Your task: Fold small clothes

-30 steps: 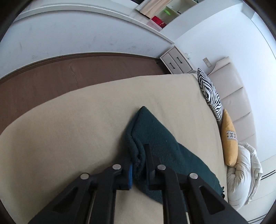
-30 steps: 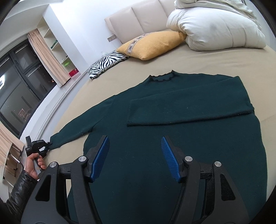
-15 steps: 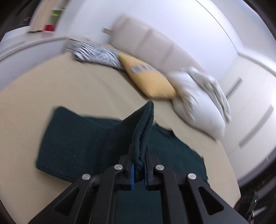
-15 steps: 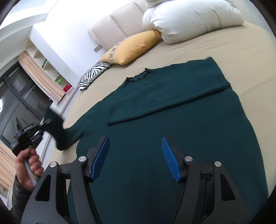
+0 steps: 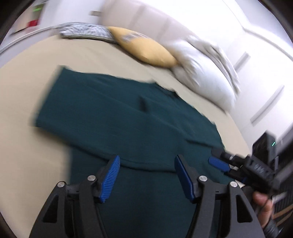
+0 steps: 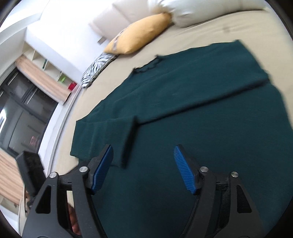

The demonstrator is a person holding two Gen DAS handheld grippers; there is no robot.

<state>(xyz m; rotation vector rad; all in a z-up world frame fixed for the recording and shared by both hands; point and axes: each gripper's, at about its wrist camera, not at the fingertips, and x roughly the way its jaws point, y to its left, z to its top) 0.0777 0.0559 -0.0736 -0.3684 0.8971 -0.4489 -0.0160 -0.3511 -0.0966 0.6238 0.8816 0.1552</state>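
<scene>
A dark green sweater lies flat on the beige bed, its neck toward the pillows. Both sleeves are folded across its body; the left sleeve ends in a cuff just ahead of my right gripper. My left gripper hovers over the sweater's lower body, jaws opening, nothing between the blue pads. My right gripper also hangs low over the body, jaws opening and empty. In the left wrist view it shows at the right edge, held by a hand.
A yellow cushion, a zebra-striped cushion and white pillows line the padded headboard. A dark window with curtains and shelves stands off the bed's left side. The bed's edge curves close by there.
My left gripper carried the sleeve cuff across the sweater, then opened and let it go; the sleeve now lies folded over. My right gripper sank closer to the sweater and spread wider.
</scene>
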